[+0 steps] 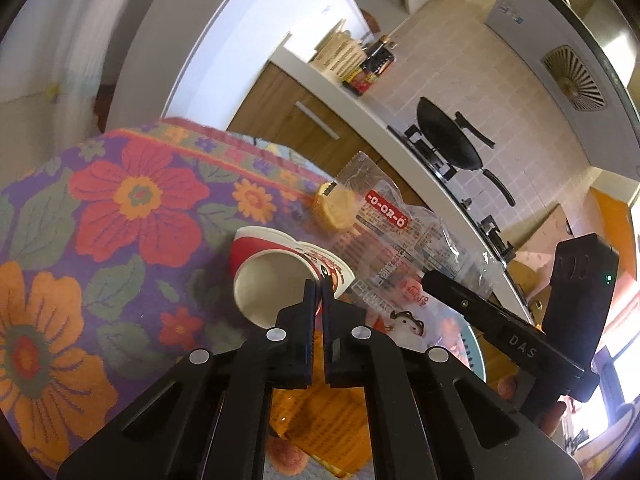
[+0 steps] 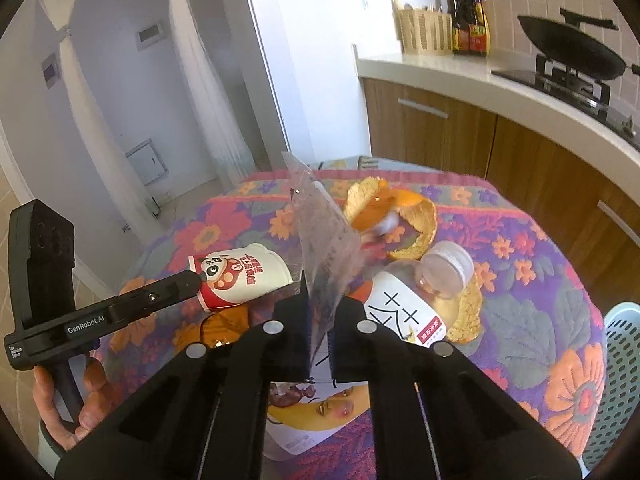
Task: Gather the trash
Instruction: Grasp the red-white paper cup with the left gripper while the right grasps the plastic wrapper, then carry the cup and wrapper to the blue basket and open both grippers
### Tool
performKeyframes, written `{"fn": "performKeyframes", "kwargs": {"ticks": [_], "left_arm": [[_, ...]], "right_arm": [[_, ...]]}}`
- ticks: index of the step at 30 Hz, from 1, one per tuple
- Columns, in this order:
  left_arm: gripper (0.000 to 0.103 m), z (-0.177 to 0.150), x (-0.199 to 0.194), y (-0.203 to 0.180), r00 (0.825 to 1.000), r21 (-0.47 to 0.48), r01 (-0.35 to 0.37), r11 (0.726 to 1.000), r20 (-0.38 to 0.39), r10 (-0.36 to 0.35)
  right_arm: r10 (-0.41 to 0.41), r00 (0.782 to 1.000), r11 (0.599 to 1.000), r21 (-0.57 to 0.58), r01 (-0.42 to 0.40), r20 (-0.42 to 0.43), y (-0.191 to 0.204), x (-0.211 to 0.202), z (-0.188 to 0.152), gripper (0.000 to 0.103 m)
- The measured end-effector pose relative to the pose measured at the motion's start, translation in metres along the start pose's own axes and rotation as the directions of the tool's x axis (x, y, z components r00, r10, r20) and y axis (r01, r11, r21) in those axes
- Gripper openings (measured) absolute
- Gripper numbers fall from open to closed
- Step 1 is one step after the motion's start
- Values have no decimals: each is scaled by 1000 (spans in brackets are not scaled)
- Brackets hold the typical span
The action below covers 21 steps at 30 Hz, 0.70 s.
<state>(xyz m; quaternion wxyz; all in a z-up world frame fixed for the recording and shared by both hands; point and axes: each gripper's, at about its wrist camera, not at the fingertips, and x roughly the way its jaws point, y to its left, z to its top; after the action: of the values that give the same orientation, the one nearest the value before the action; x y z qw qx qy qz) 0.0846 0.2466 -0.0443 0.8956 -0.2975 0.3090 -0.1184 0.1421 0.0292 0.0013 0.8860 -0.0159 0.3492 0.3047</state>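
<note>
My left gripper [image 1: 319, 286] is shut on the rim of a red and white paper cup [image 1: 280, 272] with a panda print, held on its side above the flowered tablecloth [image 1: 120, 220]; the cup [image 2: 240, 276] also shows in the right wrist view. My right gripper [image 2: 320, 312] is shut on a clear plastic wrapper [image 2: 324, 240] that stands up between its fingers; the wrapper [image 1: 400, 236] also shows in the left wrist view. Orange peel [image 2: 392, 216] and a capped plastic bottle [image 2: 420, 292] lie on the cloth beyond it.
A pale blue perforated basket [image 2: 620, 360] stands at the table's right edge. A printed paper packet [image 2: 320, 412] lies under my right gripper. A kitchen counter [image 2: 440, 68] with a wok [image 2: 572, 48], sauce bottles and a utensil holder runs behind.
</note>
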Motion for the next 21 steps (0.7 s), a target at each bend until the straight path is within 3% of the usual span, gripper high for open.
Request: {"fn": "performKeyframes", "kwargs": {"ticks": [10,15,21], "left_arm": [[1,4,-36,-37,996,99,-3,995,85,-5],[1,5,-50,-71,992,155,25,988,119,-44],[1,3,-50,-116,989,230,51,972,122,-80]], "right_arm": [[78,987,997,-12,-77,141,-1,-49,0,1],[68,967,997,8,-72,247,-13,-91,-5,1],[19,953,999,42,-33,303,-44,-128,-13,1]]}}
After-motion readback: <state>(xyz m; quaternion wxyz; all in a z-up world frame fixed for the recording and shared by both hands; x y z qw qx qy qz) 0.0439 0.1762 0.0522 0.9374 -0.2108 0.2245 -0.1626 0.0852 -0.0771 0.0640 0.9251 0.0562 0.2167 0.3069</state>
